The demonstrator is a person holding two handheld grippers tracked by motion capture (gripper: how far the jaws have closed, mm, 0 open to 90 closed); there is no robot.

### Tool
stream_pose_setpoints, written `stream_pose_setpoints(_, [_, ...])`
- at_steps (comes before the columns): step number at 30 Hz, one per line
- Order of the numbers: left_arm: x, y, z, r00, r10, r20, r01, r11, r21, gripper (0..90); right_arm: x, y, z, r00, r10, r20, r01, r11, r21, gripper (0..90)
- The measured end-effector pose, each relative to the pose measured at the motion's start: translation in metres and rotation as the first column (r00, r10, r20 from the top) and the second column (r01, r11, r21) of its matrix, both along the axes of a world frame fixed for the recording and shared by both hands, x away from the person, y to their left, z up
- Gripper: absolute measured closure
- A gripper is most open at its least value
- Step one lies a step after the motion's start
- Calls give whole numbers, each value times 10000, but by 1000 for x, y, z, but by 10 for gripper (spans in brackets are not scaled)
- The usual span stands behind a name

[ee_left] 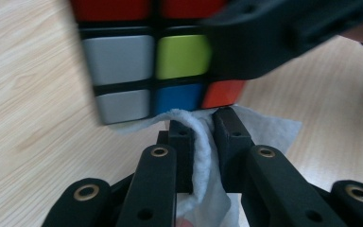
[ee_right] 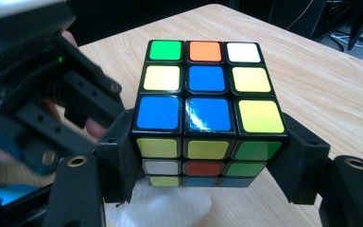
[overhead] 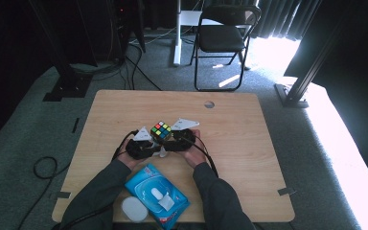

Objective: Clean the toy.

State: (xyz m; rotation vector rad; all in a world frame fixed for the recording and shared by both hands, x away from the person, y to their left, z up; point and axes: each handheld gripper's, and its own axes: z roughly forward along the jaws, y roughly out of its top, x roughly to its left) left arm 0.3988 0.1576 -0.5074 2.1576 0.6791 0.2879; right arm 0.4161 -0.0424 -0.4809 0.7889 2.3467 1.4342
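Observation:
A scrambled colour cube [overhead: 161, 130] [ee_right: 208, 109] hangs just above the wooden table [overhead: 239, 158], and my right gripper [ee_right: 210, 158] is shut on it, one black pad on each side of its lower layers. My left gripper [ee_left: 201, 125] is shut on a folded white wipe [ee_left: 201, 156], pinched upright between its fingertips. The wipe's top edge touches the cube's lower edge [ee_left: 137, 61], and the rest spreads on the table under the cube [ee_right: 170, 205]. In the high view both grippers meet at mid-table, left gripper [overhead: 146, 146] and right gripper [overhead: 177, 139], each held in a hand.
A blue pack of wet wipes [overhead: 157, 194] with a white flap lies near the table's front edge, between the person's forearms. A round white lid [overhead: 134, 208] sits beside it. A cable hole [overhead: 209, 104] is at the far edge. A folding chair [overhead: 223, 38] stands beyond the table.

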Motion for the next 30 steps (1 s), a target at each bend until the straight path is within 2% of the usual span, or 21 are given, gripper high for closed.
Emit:
stream_pose_setpoints(4, [-2, -4, 0, 9995, -313, 17, 313, 9995, 45, 788, 1, 3, 1, 10000, -46, -6, 46, 10000, 9, 343])
stream_pose_setpoints(7, [-1, -3, 0, 9996, -267, 65, 267, 9996, 65, 785, 1, 4, 2, 10000, -52, -19, 52, 10000, 30, 343])
stream_pose_setpoints(12, [3, 7, 1, 9985, 486, 260, -483, 9988, -120, 786, 1, 3, 2, 10000, -19, -4, 19, 10000, 18, 343])
stream_pose_setpoints(17, [9, 20, 3, 9886, 1449, 404, -1435, 9890, -346, 785, 1, 0, 3, 10000, -16, 14, 16, 10000, 47, 343])
stream_pose_setpoints(21, [11, 27, 4, 9831, 1778, 444, -1756, 9833, -476, 785, 1, -2, 2, 10000, -58, -12, 58, 10000, 43, 343])
stream_pose_setpoints(25, [12, 26, 4, 9838, 1743, 427, -1726, 9842, -399, 785, 2, -3, 2, 9999, -100, -43, 100, 9999, 35, 343])
stream_pose_setpoints(30, [11, 19, 3, 9891, 1412, 417, -1406, 9899, -179, 785, 3, -2, 0, 9997, -197, -115, 197, 9998, 33, 343])
